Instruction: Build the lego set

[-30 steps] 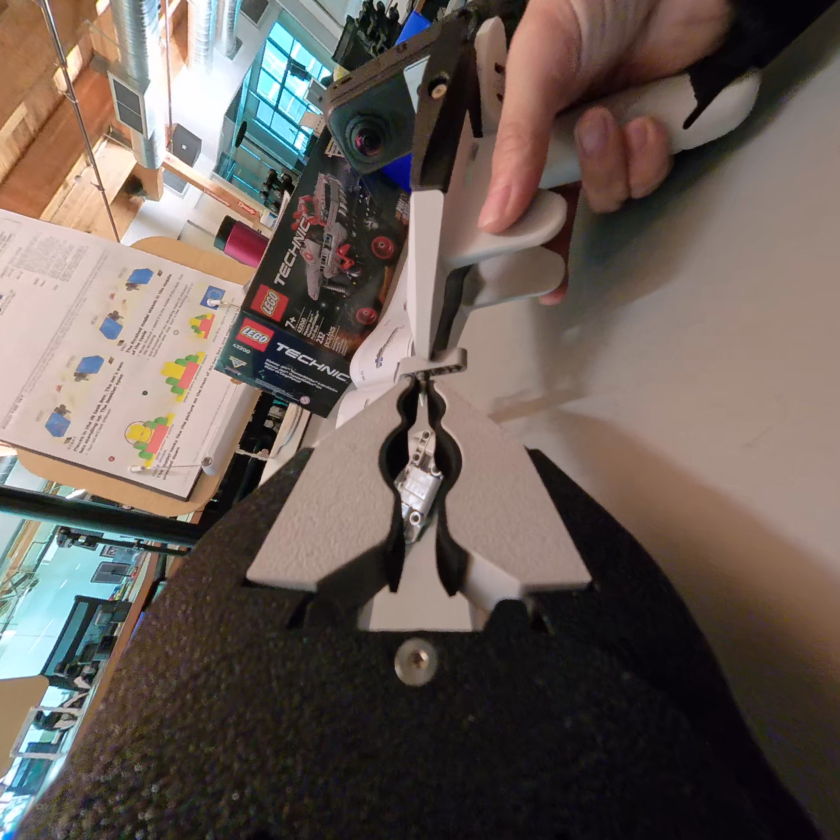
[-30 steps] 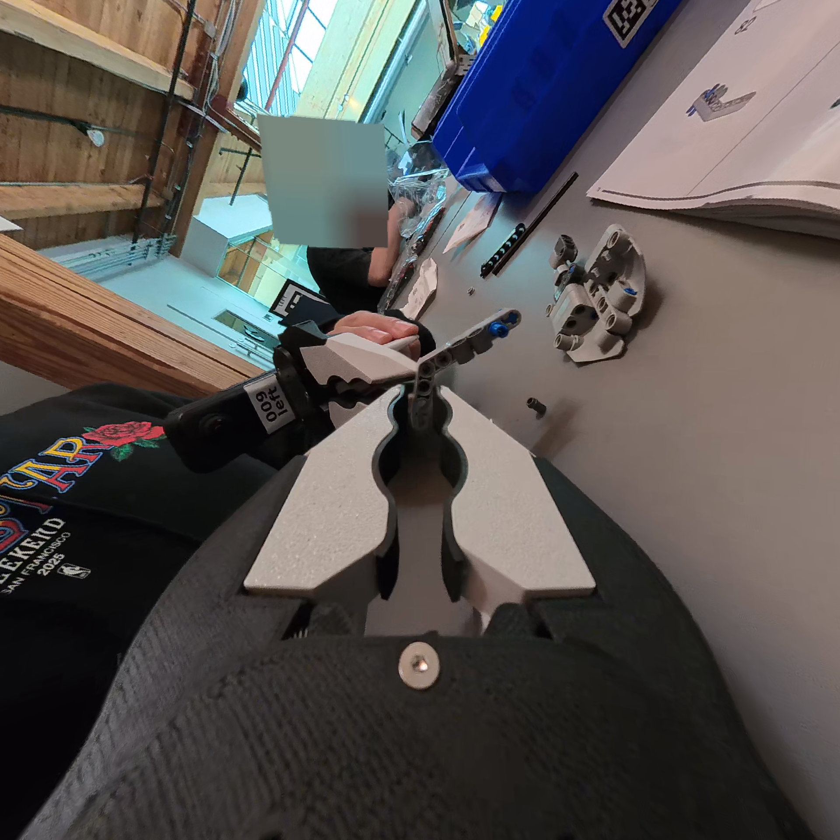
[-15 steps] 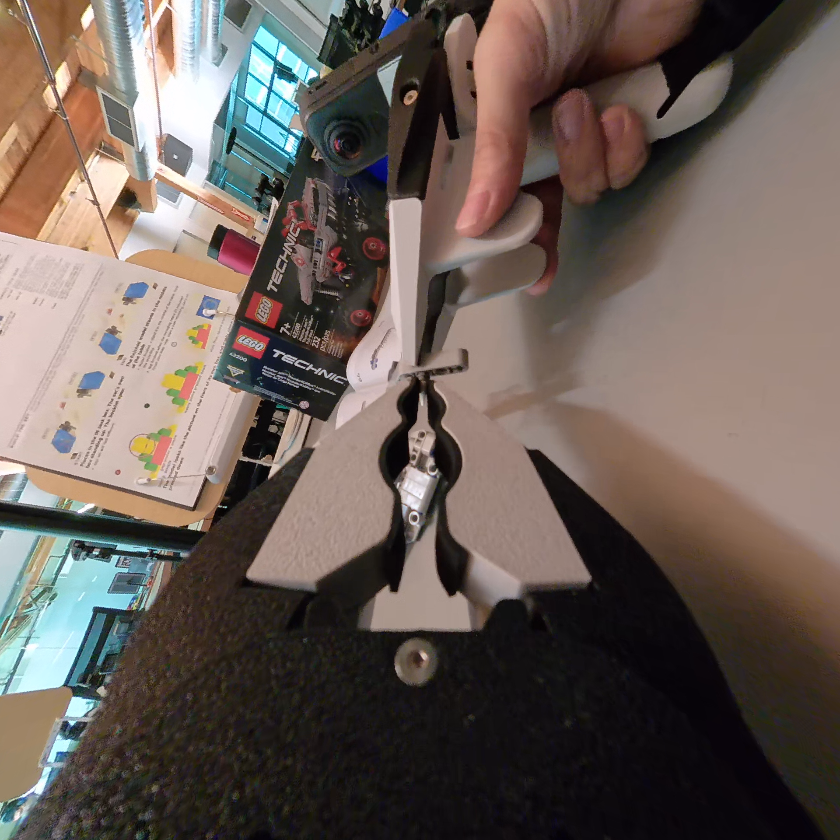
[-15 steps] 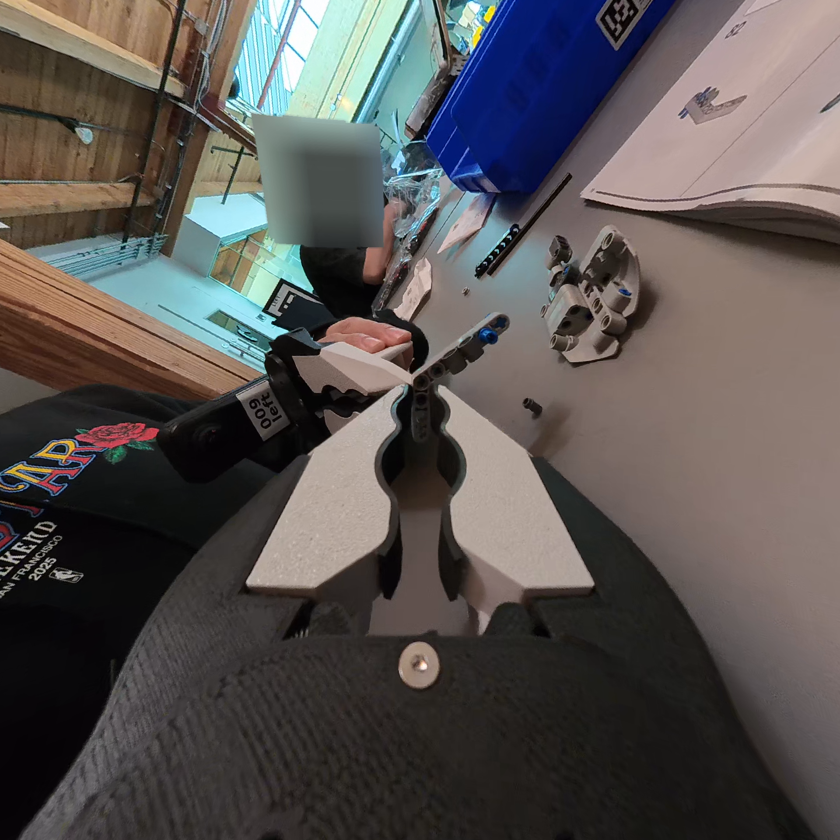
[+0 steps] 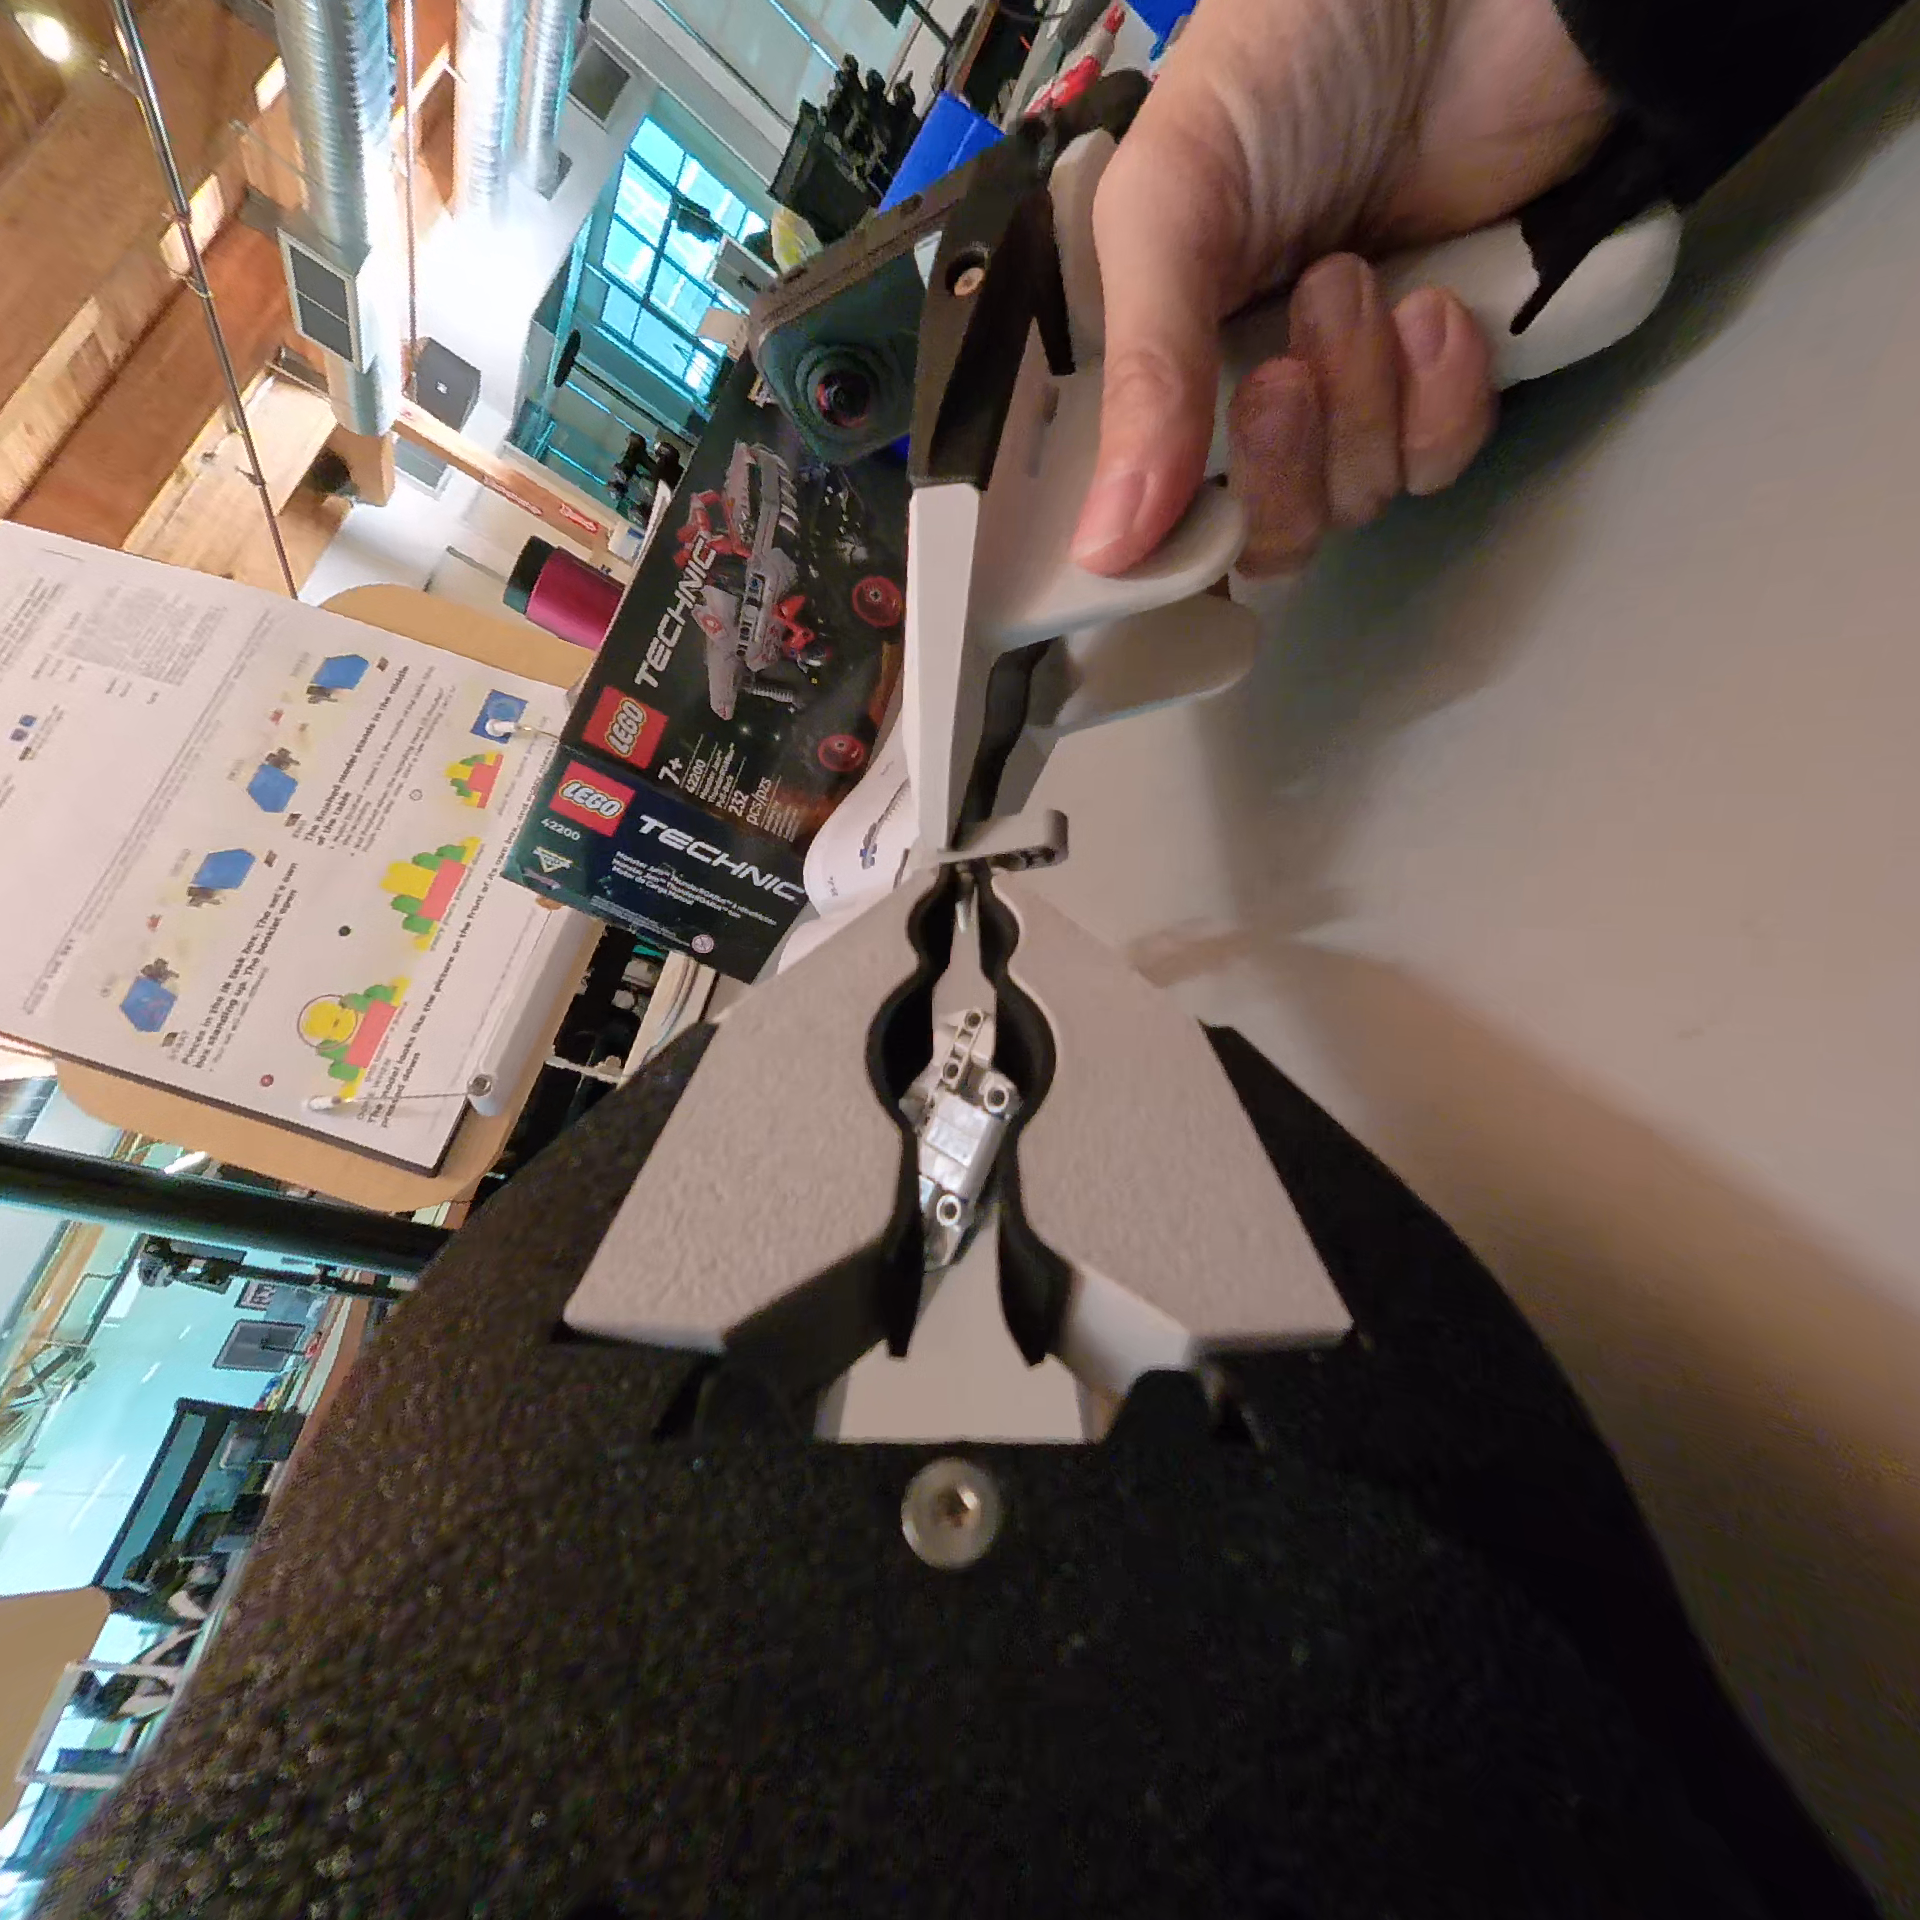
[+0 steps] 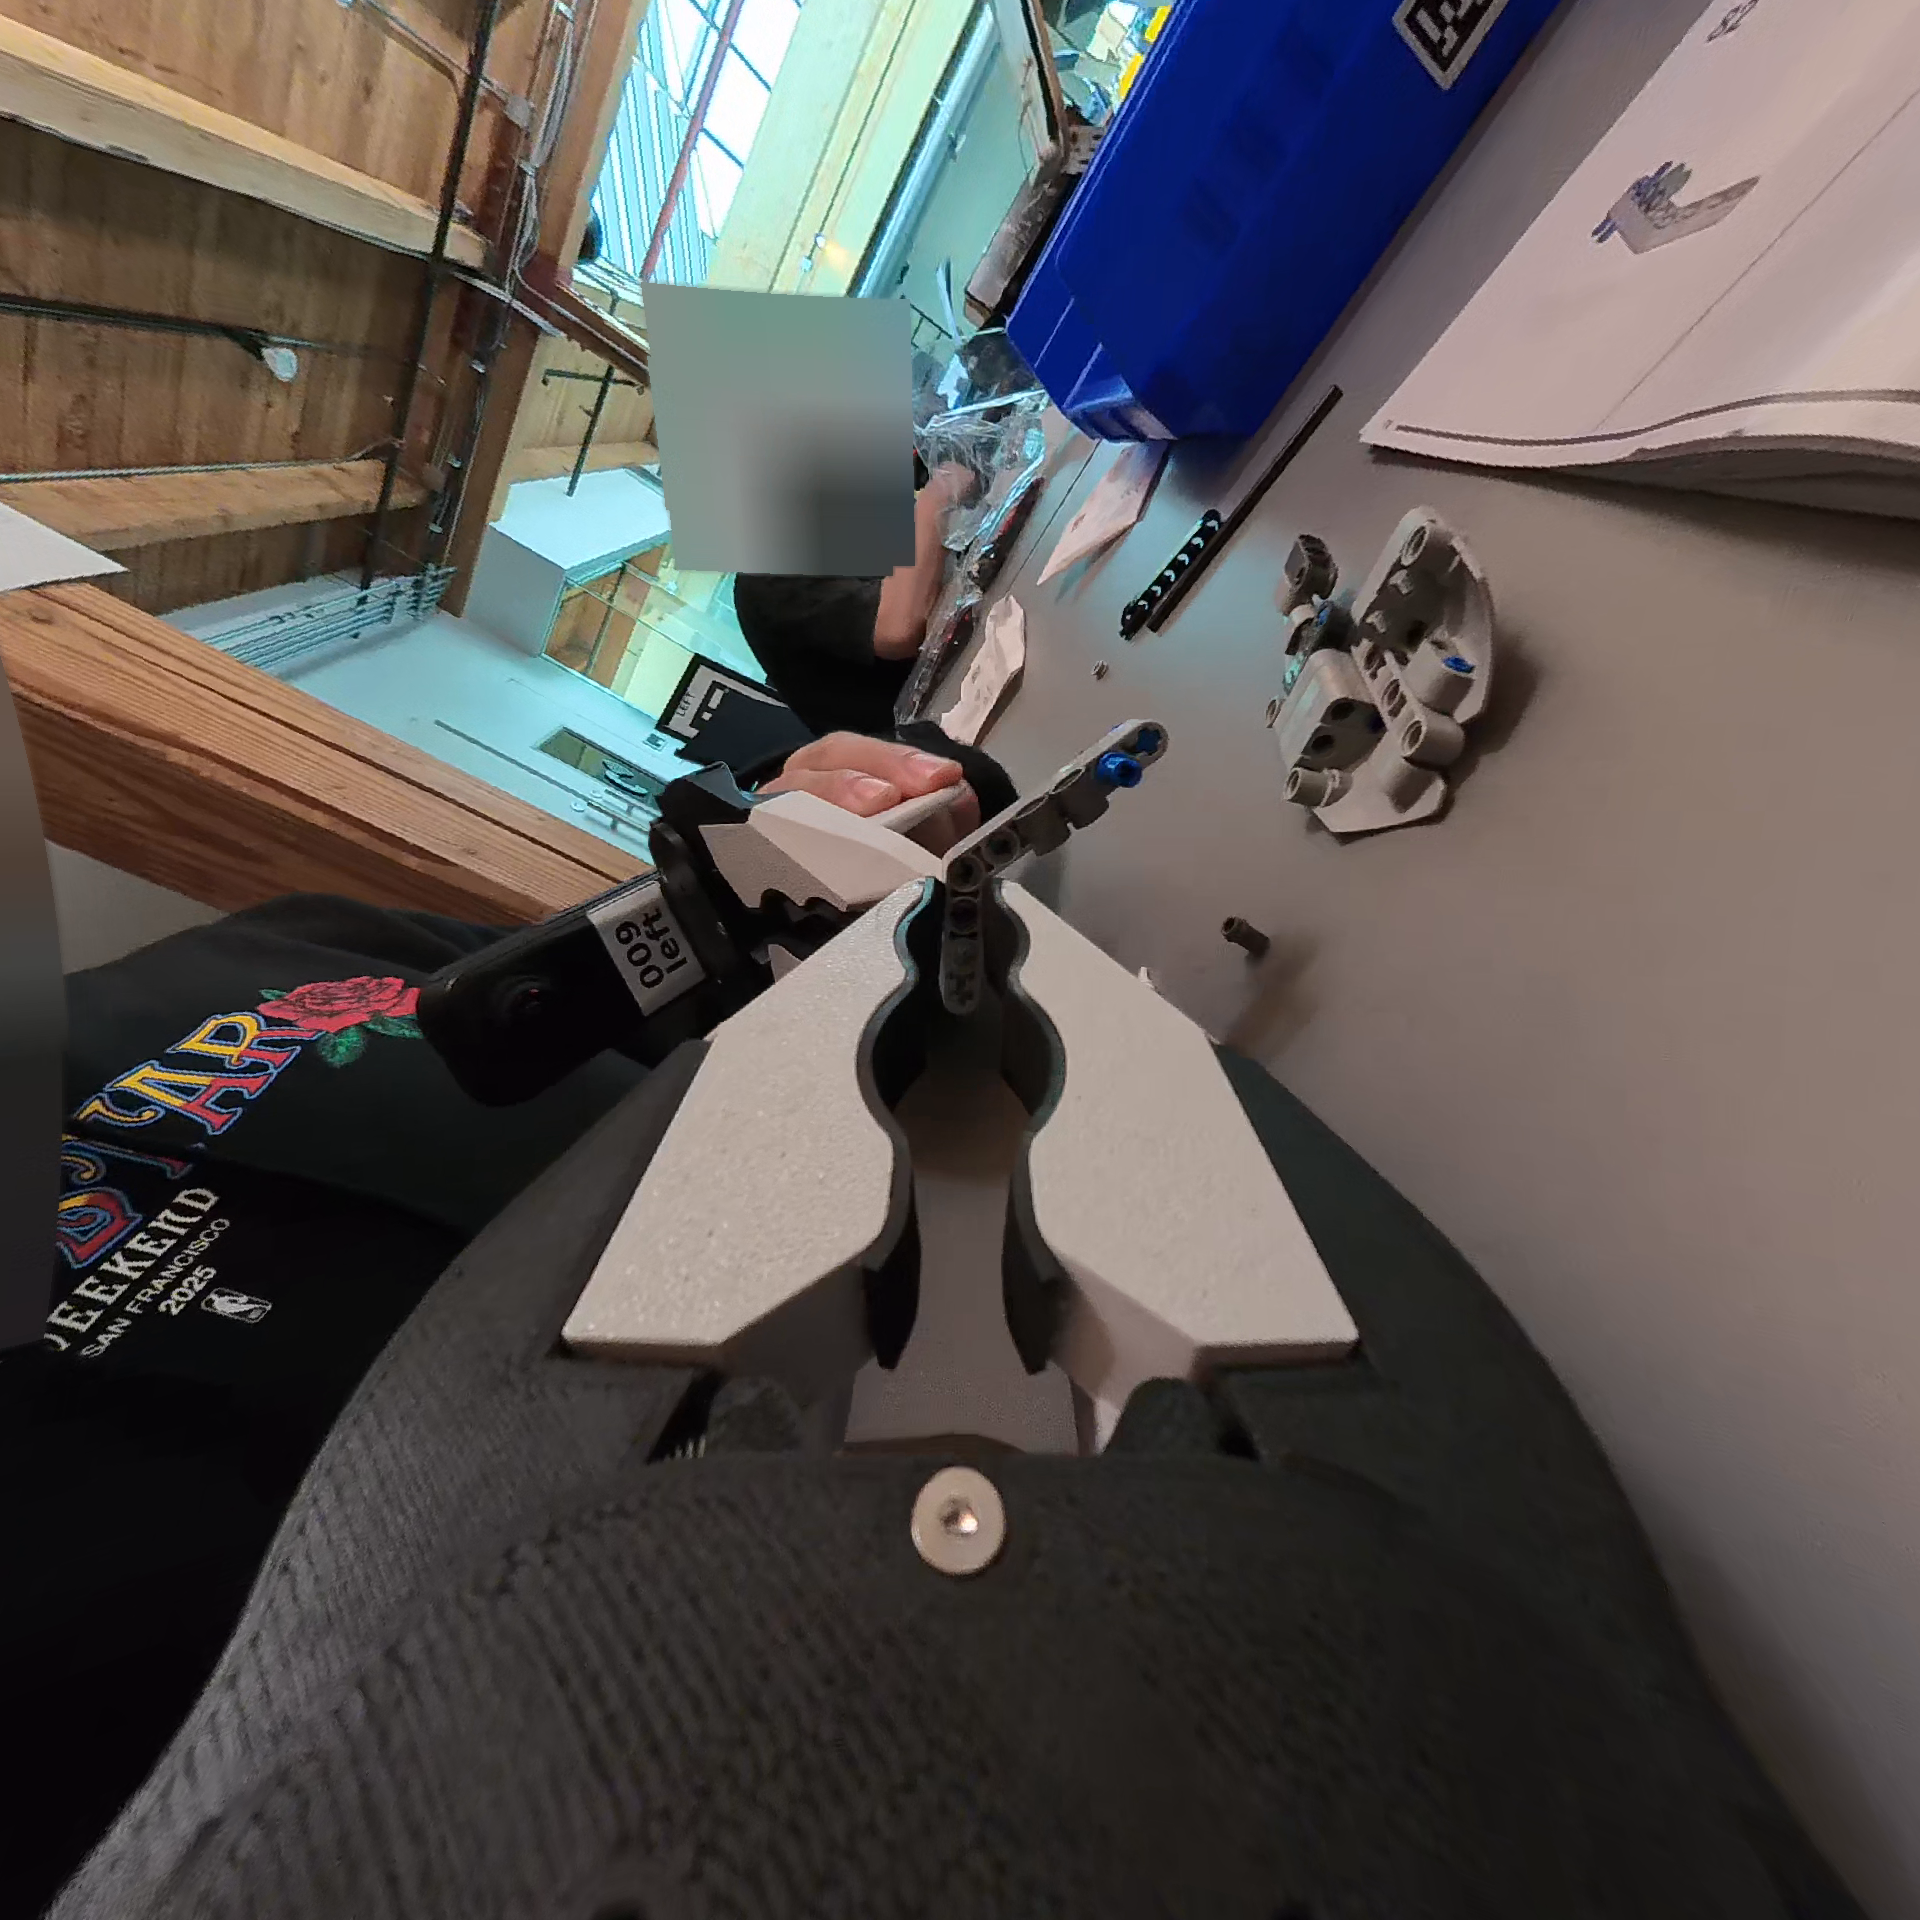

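1. Left wrist view, from its left edge: a propped instruction sheet (image 5: 239, 831) with coloured brick pictures, then the dark set box (image 5: 727, 727) standing beside it – both well back from the work.
2. Centre of that view: the left gripper (image 5: 961, 904) has its jaws pressed together on a thin grey beam (image 5: 1013, 847); the right gripper (image 5: 977, 800), squeezed by a hand (image 5: 1299, 312), meets it tip to tip from above.
3. Right wrist view, left side: the left gripper (image 6: 904, 831) comes in beside a person's dark sweatshirt (image 6: 208, 1091).
4. Centre: the right gripper (image 6: 961, 914) is clamped on the lower leg of a bent grey liftarm (image 6: 1039, 821) carrying blue pins (image 6: 1127, 753); both tools appear to grip this same small piece in the air above the table (image 6: 1662, 1039), though the joint is too small to read.
5. Right of it: a loose dark pin (image 6: 1244, 932), a light-grey sub-assembly (image 6: 1382, 686), a black beam (image 6: 1169, 577), the blue bin (image 6: 1247, 208) and the open booklet (image 6: 1714, 260).
6. Judged progress: early – one small sub-assembly done, the liftarm piece not yet joined to it, loose parts left; nothing blocks the way down to it
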Available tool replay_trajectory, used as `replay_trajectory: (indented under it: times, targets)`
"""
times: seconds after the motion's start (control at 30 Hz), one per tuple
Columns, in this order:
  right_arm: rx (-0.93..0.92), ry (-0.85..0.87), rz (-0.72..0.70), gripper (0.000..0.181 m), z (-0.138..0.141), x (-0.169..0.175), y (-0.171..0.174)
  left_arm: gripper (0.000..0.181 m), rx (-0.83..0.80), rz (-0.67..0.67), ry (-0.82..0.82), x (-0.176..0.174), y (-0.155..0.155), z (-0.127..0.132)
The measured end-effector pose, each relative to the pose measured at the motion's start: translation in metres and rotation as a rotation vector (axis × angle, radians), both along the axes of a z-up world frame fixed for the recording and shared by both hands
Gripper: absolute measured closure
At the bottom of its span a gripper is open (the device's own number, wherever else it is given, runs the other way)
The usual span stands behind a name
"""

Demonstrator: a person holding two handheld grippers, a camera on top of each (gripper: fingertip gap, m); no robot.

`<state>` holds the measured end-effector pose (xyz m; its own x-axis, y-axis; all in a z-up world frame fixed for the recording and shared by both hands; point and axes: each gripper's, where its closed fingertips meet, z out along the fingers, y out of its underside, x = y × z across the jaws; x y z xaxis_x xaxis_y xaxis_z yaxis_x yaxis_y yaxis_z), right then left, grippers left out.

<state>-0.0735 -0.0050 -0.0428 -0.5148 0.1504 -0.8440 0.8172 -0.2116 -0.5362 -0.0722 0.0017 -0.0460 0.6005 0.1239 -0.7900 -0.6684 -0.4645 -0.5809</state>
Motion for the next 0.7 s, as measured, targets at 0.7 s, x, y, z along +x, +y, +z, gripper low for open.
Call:
replay_trajectory:
  times: [0.7]
  targets:
    - [0.311, -0.034, -0.161, 0.176, -0.042, -0.013, 0.016, 0.18, -0.192, -0.048, -0.704, 0.0, -0.043, -0.047]
